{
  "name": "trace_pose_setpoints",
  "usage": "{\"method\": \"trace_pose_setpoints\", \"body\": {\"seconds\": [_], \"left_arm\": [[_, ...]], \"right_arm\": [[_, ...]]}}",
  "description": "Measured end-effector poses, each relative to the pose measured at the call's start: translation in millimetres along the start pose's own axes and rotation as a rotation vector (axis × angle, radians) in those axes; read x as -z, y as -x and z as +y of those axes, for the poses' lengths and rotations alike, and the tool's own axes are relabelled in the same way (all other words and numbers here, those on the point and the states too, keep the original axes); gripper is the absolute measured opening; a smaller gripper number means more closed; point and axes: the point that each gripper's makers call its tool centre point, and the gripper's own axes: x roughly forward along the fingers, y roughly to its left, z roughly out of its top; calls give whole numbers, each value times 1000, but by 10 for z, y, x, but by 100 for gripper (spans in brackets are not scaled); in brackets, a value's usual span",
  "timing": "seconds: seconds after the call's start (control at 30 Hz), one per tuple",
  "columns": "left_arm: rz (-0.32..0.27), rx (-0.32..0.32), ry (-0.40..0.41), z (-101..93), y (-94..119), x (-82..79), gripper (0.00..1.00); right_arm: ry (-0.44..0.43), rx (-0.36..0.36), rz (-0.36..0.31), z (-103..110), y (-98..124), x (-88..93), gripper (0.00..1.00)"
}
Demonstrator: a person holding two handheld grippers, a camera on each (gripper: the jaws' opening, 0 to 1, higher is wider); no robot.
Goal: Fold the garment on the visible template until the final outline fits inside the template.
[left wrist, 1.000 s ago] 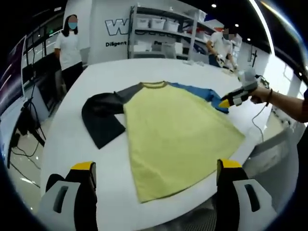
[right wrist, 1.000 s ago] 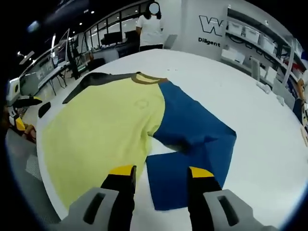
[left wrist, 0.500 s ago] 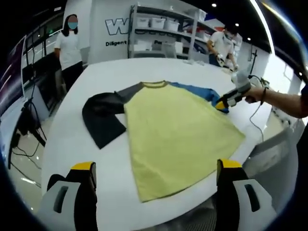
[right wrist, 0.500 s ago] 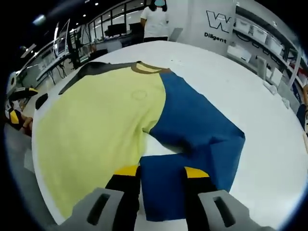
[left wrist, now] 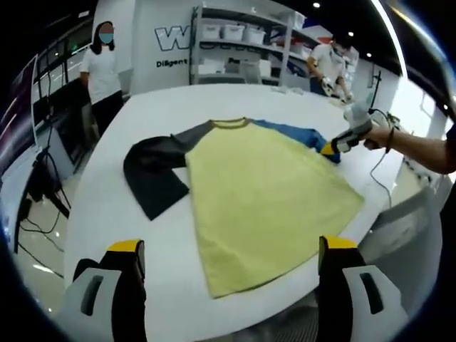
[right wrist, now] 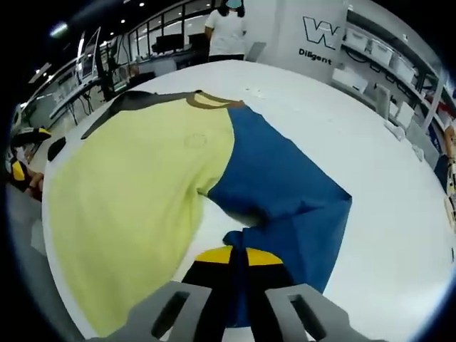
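At the cuff end of the long blue fabric sleeve (right wrist: 285, 192), the right gripper (right wrist: 239, 258) has just pinched shut on the cloth (jaws were apart a second ago). That secures the sleeve for folding over the pale yellow shirt body (right wrist: 128, 192); the left gripper (left wrist: 226, 249) hovers near the hem, jaws wide apart.

Lab or demo workspace: big white table (left wrist: 142, 114), metal shelving (left wrist: 242, 43) with white bins at 12 o'clock, wall logo lettering (left wrist: 171, 39), desks with monitors (right wrist: 92, 64) at 10 o'clock, people standing (left wrist: 102, 68).
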Motion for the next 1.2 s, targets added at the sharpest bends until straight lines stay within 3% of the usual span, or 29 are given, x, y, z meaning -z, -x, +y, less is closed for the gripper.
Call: {"method": "trace_pose_setpoints", "body": {"seconds": [0.17,0.27,0.5,0.9,1.03,1.2], "left_arm": [[0,6,-5,-15,1,-9,96],[-6,11,-1,-25,4,-20,96],[-62,32,3,-60,18,-138,96],[-54,40,2,-62,-2,-130,96],[-34,45,13,-64,-8,-98,94],[-50,45,8,-69,-2,-132,95]], "right_arm": [[-13,30,-27,-124,141,-94,0],[-72,61,-96,-281,258,-219,0],[-111,167,-101,-696,475,-210,0],[-129,298,-41,-1291,597,15,0],[-212,311,-51,-1424,584,117,0],[-253,349,-41,-1676,565,244,0]]}}
